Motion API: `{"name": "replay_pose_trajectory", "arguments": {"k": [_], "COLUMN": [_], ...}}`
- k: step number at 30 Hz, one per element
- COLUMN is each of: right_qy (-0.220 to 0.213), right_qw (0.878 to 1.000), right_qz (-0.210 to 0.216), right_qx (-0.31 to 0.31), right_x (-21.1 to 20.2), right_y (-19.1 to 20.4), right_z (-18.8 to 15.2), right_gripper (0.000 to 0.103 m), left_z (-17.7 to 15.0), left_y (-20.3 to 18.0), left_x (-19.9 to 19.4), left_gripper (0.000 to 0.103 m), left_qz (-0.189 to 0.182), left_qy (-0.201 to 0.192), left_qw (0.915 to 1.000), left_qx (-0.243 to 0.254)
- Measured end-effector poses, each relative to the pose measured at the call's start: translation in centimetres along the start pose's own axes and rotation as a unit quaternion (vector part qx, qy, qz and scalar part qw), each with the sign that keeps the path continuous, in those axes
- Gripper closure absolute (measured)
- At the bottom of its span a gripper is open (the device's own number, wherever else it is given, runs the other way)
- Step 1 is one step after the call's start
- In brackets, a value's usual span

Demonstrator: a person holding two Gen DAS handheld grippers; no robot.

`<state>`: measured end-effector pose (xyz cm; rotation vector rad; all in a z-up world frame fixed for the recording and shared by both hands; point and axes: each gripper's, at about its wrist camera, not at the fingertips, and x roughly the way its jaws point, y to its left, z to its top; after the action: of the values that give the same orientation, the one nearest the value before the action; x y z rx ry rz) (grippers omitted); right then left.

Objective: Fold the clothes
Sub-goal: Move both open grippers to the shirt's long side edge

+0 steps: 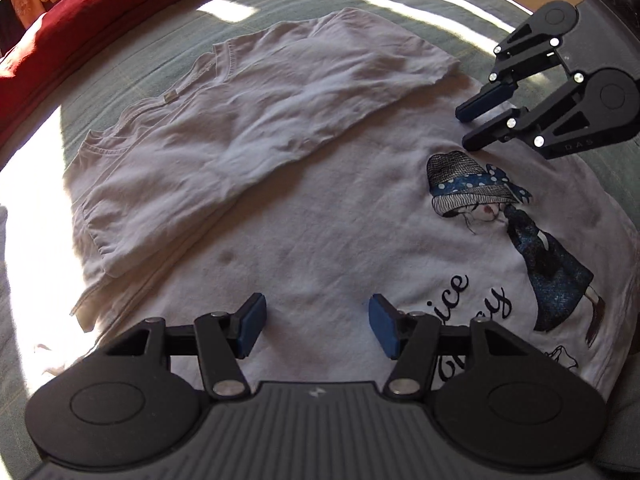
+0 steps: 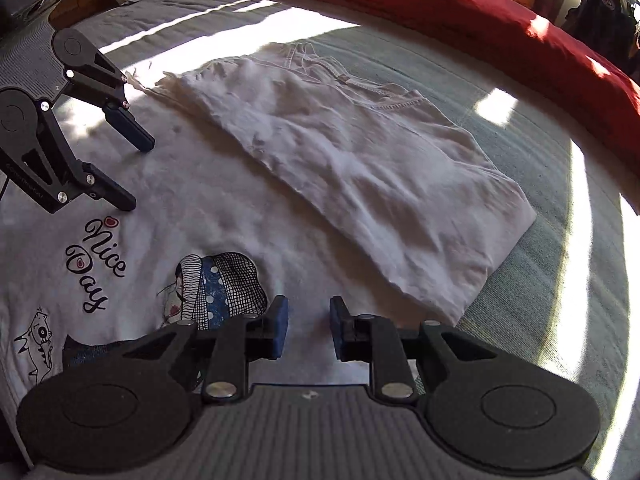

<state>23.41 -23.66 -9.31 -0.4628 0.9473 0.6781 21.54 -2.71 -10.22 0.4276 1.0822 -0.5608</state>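
Note:
A white T-shirt with a printed girl in a blue dress and the words "Nice Day" lies flat on a green bedspread. One side of it is folded over the body. It also shows in the right wrist view. My left gripper is open and empty just above the shirt's front, near the lettering. My right gripper is open and empty above the shirt beside the printed hat. Each gripper shows in the other's view: the right one, the left one.
The green bedspread has bright sun patches. A red blanket runs along the far edge of the bed. Hanging clothes and a dark bag stand beyond it.

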Motion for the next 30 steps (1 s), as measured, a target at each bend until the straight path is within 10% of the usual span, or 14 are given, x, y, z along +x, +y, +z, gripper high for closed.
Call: {"name": "replay_pose_trajectory", "arguments": {"k": [4,11,19,24,30], "right_qy": [-0.002,-0.007,0.027,0.022,-0.004], "right_qw": [1.0,0.993,0.99,0.98,0.959], "right_qz": [-0.002,0.044,0.063,0.049,0.038], "right_qx": [-0.019,-0.106,-0.124,-0.19,-0.28], "right_x": [-1.2,-3.4,-4.4,-5.5,-6.3], "right_y": [1.4,6.3,9.1,11.4,14.5], "right_z": [-0.7,-2.3,-4.7,-5.8,-7.5], "right_gripper": [0.077,0.072,0.07,0.056,0.044], "left_z": [-1.7,-6.6,-11.1,-14.6,-18.4], "left_y": [-0.8,-5.1,-6.8,-9.4,-11.8], "left_x": [-2.3,-4.7,-7.4,-9.5,-9.5], "left_gripper": [0.045,0.044,0.044,0.024,0.024], "left_qz": [0.011,0.006,-0.009,-0.002,0.019], "left_qy": [-0.02,-0.025,-0.025,-0.079,-0.099], "left_qw": [0.9996,0.9839,0.9825,0.953,0.919], "left_qx": [0.013,0.177,0.184,0.292,0.381]}}
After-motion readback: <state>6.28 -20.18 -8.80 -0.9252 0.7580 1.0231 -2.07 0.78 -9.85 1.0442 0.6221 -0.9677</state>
